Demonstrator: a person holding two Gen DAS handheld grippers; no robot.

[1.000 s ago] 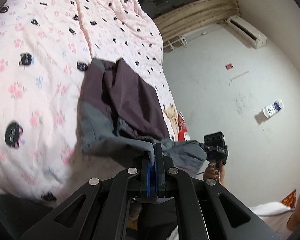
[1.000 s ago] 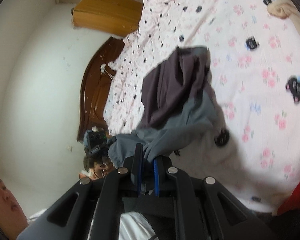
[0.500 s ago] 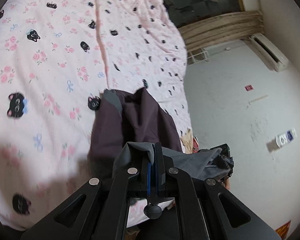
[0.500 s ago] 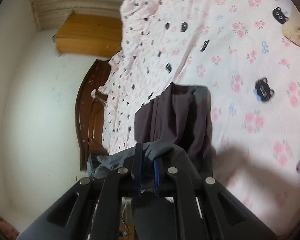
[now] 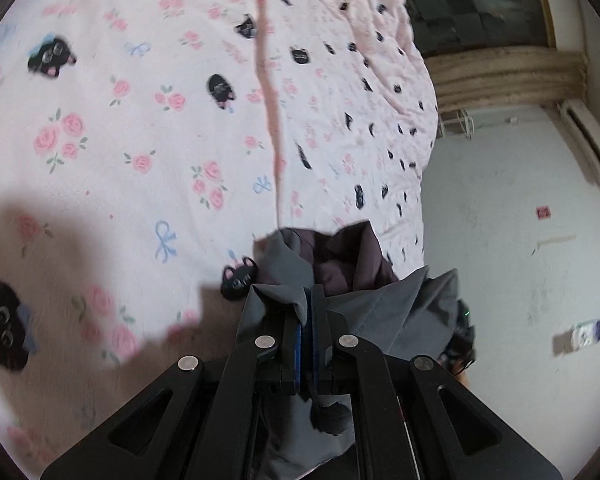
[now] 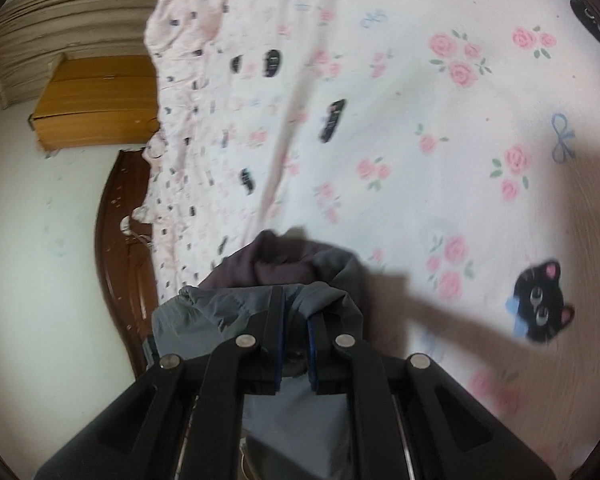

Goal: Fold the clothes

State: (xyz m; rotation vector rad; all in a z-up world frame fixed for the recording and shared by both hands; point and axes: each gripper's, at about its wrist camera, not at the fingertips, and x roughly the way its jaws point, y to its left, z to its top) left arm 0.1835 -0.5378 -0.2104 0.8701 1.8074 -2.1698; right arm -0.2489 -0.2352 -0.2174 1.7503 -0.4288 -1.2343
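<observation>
While angled down over the bedspread [image 5: 140,140], both tongs [image 5: 309,300] [image 6: 296,304] clamp the garment [image 5: 380,304].

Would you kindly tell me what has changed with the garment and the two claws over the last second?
Both claws, left claw and right claw, carried the grey garment forward over the pink floral quilt. A second ago much of its dark lining hung spread out ahead; now only a small bunch shows beyond the fingertips. Unchanged: each claw stays shut on a grey edge, and nothing was released.
</observation>
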